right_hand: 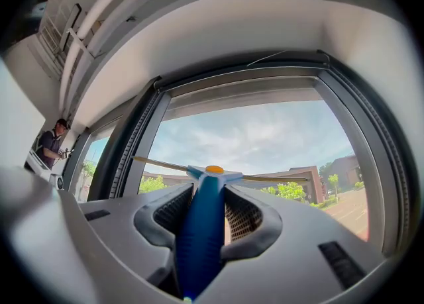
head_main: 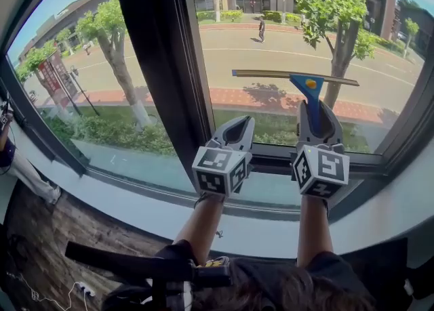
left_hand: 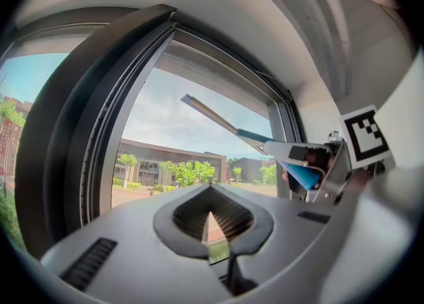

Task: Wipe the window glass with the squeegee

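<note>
One squeegee [head_main: 306,87] in right gripper [head_main: 317,108] jaws; left gripper [head_main: 241,123] jaws together.

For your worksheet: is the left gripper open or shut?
Shut. On the left gripper the fingers meet at their tips with nothing between; the right gripper holds the squeegee.

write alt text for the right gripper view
The right tool is shut on the blue handle of a squeegee, its blade level in front of the window glass. Outside are trees and a building; a person stands at far left.
</note>
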### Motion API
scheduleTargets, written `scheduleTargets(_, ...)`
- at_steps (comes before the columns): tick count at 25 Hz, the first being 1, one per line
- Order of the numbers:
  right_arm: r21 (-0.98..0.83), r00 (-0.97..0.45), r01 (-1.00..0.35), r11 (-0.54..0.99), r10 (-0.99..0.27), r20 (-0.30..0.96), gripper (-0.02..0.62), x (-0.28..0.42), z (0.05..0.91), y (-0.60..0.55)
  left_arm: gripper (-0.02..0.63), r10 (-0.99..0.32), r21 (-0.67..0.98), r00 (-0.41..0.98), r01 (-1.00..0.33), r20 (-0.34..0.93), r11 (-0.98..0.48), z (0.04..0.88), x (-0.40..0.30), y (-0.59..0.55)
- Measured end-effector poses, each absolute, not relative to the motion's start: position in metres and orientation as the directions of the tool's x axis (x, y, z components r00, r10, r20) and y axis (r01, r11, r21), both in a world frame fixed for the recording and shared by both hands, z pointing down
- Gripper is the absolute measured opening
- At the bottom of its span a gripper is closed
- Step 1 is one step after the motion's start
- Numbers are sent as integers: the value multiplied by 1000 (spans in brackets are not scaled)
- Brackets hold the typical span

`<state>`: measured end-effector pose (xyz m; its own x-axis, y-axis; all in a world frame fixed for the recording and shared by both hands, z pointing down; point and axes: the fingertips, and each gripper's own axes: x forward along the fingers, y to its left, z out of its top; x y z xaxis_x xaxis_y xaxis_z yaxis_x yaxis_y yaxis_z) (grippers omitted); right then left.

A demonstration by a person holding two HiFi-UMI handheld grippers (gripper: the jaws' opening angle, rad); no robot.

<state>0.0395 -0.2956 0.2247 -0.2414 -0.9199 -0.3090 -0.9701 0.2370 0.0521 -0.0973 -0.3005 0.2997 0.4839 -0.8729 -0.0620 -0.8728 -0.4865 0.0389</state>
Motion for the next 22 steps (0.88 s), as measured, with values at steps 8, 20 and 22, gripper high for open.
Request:
scheduleTargets(8,66,-155,-988,140,-897,-415,141,6,130,-310,2,-820,-17,569,-822,-56,-569,271,-106,-323)
scheduleTargets(20,33,-44,-999,31,-858,-512,140,-23,9,-341,2,-785,-60,602,-797,-145,-600,185,-129,-352)
scheduleTargets(22,8,-19,-1000,17,-858,-514,140,-19,-4,-343,2,-778,-72,609,-792,-156,-606,177,-129,-354)
